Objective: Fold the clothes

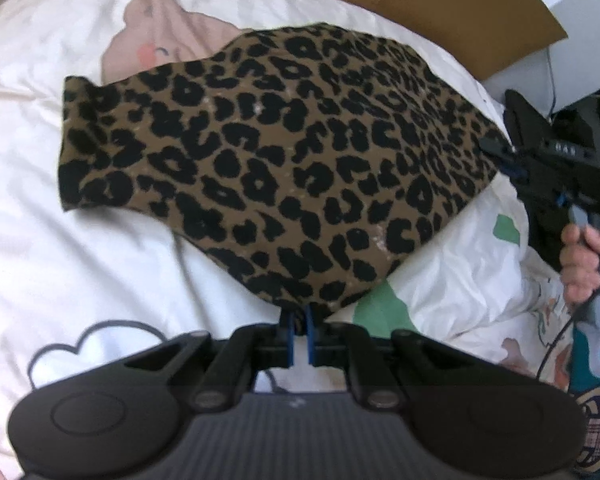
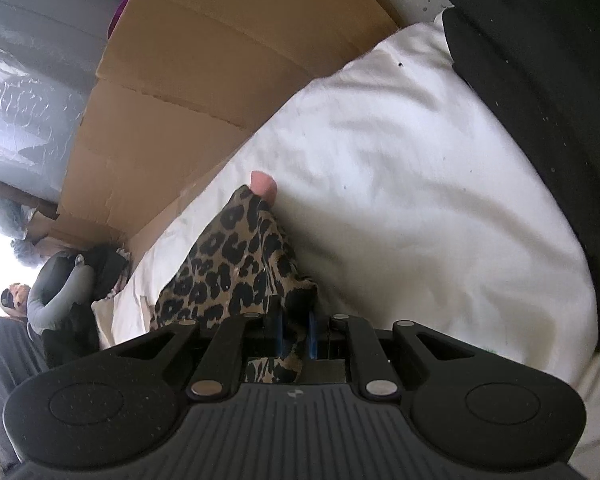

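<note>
Left gripper (image 1: 299, 320): I have it pinching the near edge of the leopard-print garment (image 1: 276, 152), jaws nearly together on the cloth.
Right gripper (image 2: 294, 332): I have it pinching another edge of the same garment, with fabric bunched between the jaws and trailing behind them.
Garment: it stretches ahead of my left gripper and off to its right, where the right gripper holds it, over the bed (image 1: 60, 260).
Bed: white cover with cartoon prints.
Cardboard box (image 2: 204, 80): beyond the bed, ahead and left of my right gripper.

white cartoon-print bedding (image 1: 80, 240) — cardboard boxes (image 2: 188, 92) behind, daylit
</note>
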A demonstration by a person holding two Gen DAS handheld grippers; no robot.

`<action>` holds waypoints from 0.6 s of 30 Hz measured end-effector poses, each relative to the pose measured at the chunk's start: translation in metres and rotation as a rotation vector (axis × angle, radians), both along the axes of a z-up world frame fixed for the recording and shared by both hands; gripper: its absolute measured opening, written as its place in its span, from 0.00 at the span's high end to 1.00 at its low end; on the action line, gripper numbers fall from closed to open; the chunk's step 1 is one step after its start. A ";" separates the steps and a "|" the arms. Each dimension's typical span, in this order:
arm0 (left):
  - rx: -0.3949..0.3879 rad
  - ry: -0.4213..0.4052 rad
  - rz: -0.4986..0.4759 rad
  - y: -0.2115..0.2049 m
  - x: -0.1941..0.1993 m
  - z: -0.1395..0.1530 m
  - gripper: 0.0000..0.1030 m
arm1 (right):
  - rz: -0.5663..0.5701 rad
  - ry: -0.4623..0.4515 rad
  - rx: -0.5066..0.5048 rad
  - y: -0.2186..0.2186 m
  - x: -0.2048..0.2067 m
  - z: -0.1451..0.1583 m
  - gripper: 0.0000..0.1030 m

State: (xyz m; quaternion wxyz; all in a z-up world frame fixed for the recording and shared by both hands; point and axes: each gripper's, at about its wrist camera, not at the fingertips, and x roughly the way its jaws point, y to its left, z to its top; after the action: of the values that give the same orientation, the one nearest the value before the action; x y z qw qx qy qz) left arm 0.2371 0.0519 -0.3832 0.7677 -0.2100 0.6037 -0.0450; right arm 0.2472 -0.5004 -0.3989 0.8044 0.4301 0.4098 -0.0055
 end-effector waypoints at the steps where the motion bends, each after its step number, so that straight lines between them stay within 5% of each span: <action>1: 0.000 0.006 0.001 -0.002 0.001 -0.001 0.94 | 0.007 -0.001 -0.010 -0.001 0.002 0.001 0.89; 18: -0.059 -0.013 -0.082 -0.041 -0.005 0.003 0.94 | 0.033 -0.022 -0.118 -0.012 0.044 0.012 0.89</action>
State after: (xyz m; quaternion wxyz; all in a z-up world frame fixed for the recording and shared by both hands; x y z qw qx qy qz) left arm 0.2320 0.0110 -0.3799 0.7627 -0.2073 0.6052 -0.0953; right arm 0.2909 -0.5127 -0.3874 0.8328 0.3748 0.4072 -0.0117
